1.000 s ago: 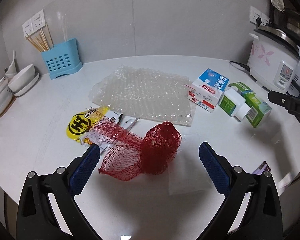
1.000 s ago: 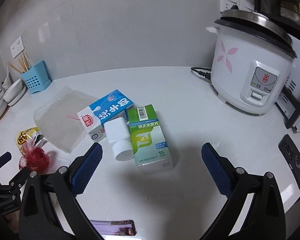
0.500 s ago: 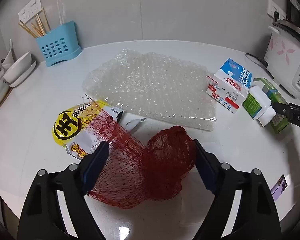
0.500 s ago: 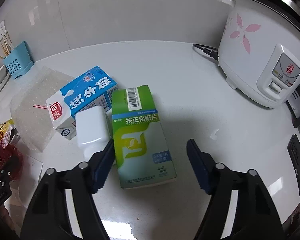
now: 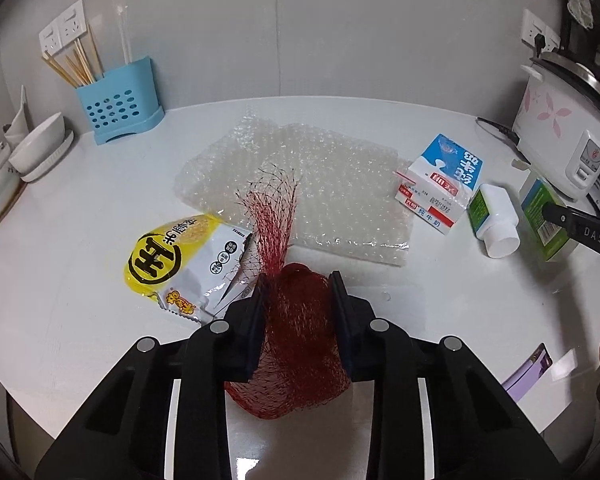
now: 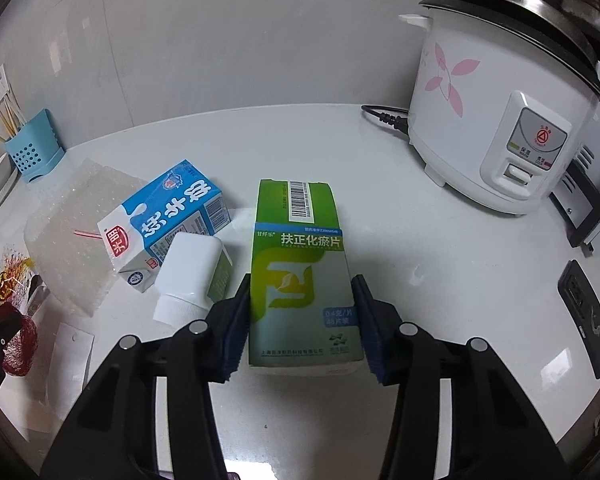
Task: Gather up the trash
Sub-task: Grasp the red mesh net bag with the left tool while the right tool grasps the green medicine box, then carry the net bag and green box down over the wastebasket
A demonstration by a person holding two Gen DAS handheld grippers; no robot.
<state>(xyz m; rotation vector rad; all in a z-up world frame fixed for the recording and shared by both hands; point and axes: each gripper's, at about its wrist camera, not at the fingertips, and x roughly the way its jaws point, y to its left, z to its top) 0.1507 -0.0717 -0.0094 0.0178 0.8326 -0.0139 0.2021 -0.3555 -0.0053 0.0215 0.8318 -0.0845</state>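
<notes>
On a white counter, the left gripper, jaws just closing, clamps a red net bag at six o'clock; the right gripper, jaws also closing, squeezes a green box at centre.

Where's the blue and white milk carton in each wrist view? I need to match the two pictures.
Left wrist view: the milk carton lies at right of centre, just past the right edge of the bubble wrap.
Right wrist view: the milk carton lies at left of centre, behind the white bottle.
Shared landmark: the blue utensil holder against the back wall.
</notes>
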